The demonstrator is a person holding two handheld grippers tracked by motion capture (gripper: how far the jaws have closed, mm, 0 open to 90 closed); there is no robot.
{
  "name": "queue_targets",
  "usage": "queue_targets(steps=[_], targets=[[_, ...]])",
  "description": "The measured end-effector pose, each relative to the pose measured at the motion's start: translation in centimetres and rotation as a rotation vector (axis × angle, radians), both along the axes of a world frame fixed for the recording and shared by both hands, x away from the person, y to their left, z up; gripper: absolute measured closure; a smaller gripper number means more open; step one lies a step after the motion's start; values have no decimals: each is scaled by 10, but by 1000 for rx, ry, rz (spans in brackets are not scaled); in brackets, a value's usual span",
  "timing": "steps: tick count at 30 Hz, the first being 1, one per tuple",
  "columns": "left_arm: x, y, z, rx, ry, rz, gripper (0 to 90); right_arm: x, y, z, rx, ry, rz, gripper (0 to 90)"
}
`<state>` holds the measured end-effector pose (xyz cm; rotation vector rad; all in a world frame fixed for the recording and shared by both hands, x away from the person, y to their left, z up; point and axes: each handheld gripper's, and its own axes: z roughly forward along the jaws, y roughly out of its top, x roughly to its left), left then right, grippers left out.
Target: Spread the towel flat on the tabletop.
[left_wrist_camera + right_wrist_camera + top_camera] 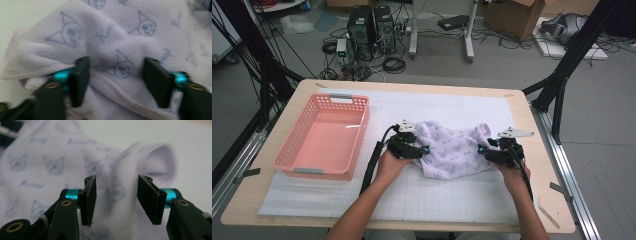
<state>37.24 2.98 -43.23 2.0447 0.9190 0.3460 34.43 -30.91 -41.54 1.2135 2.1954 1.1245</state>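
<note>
A lavender towel [454, 150] with blue cartoon prints lies crumpled on the white mat [412, 195] in the middle of the table. My left gripper [424, 150] is at the towel's left edge and my right gripper [482, 150] at its right edge, each held by a hand. In the left gripper view the left gripper [117, 80] stands open, with a hemmed fold of the towel [120, 37] lying between its jaws. In the right gripper view the right gripper [118, 200] is open too. A raised, blurred fold of the towel [50, 165] sits in the gap, and the pads do not press on it.
A pink plastic basket [360, 135] with nothing in it stands on the left of the mat. The wooden table [522, 120] ends just right of my right hand. Beyond the far edge are computer towers [372, 30], cables and a cardboard box [517, 15] on the floor.
</note>
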Motion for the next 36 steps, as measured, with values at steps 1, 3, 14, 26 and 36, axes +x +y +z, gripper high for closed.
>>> queue_targets(steps=[1,3,14,26,36], targets=[[-1,-5,-3,52,-37,-8,705,3,7,-10,-41,54,42,562],[1,-6,-3,37,-33,9,811,8,15,-18,-81,93,83,646],[56,9,38,-42,-143,206,831,32,5,-6,0,-67,-60,839],[76,3,30,-142,-137,212,563,59,-1,5,35,-161,-282,818],[33,26,31,-251,-175,134,466,39,-14,19,53,-158,-250,612]])
